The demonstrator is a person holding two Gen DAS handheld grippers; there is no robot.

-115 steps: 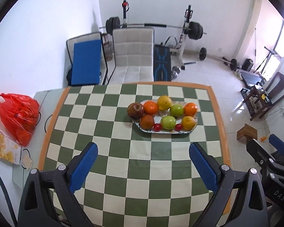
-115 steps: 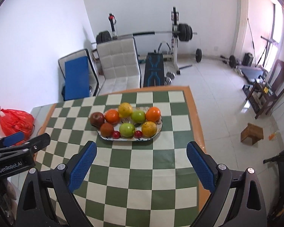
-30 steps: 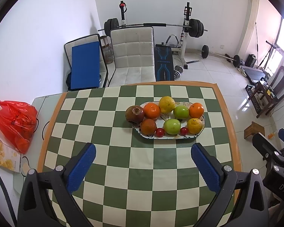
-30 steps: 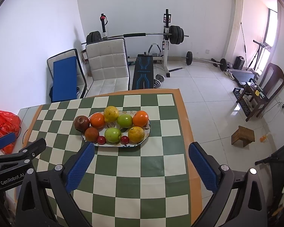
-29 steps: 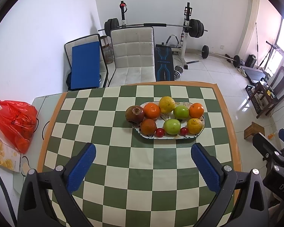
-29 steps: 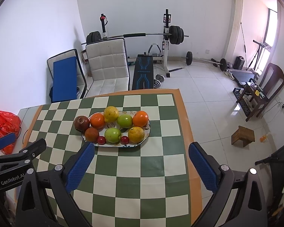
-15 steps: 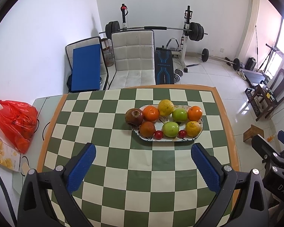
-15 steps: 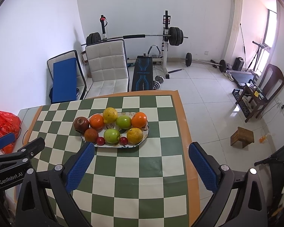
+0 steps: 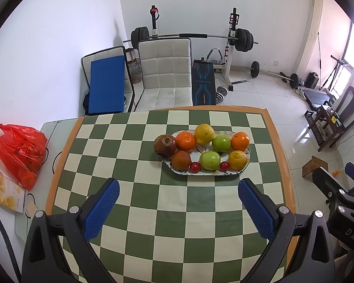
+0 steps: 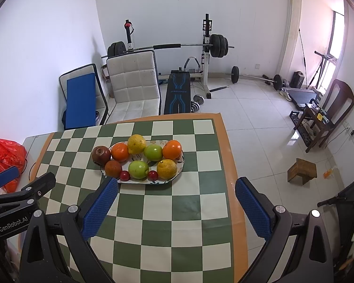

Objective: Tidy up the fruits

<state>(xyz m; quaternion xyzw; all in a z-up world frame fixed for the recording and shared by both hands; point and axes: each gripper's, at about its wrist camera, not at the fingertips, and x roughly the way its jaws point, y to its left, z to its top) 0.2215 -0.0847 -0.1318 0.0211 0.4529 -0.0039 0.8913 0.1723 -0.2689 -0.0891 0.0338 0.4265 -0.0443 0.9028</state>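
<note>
An oval patterned plate (image 9: 206, 153) (image 10: 180, 164) on the green-and-cream checked table holds several fruits. I see a brown-red apple (image 9: 164, 145) (image 10: 101, 155) at its left end, oranges (image 9: 240, 141) (image 10: 172, 149), a yellow citrus (image 9: 204, 133) (image 10: 136, 144), two green apples (image 9: 209, 160) (image 10: 138, 169) and two small red fruits (image 9: 195, 167) (image 10: 124, 175). My left gripper (image 9: 178, 206) hangs open above the table's near part, well short of the plate. My right gripper (image 10: 175, 204) is open too, with nothing between its fingers, near the table's right side.
A red plastic bag (image 9: 18, 151) and a yellow snack box (image 9: 2, 194) lie off the table's left edge. A white padded chair (image 9: 166, 75) and a blue cushion (image 9: 106, 85) stand behind the table, with a barbell rack (image 9: 232, 47) beyond. A small wooden stool (image 10: 302, 169) sits on the floor at right.
Both grippers have drawn back and risen a little, so the plate looks smaller and more of the room shows. The fruits have not moved. Both grippers stay open.
</note>
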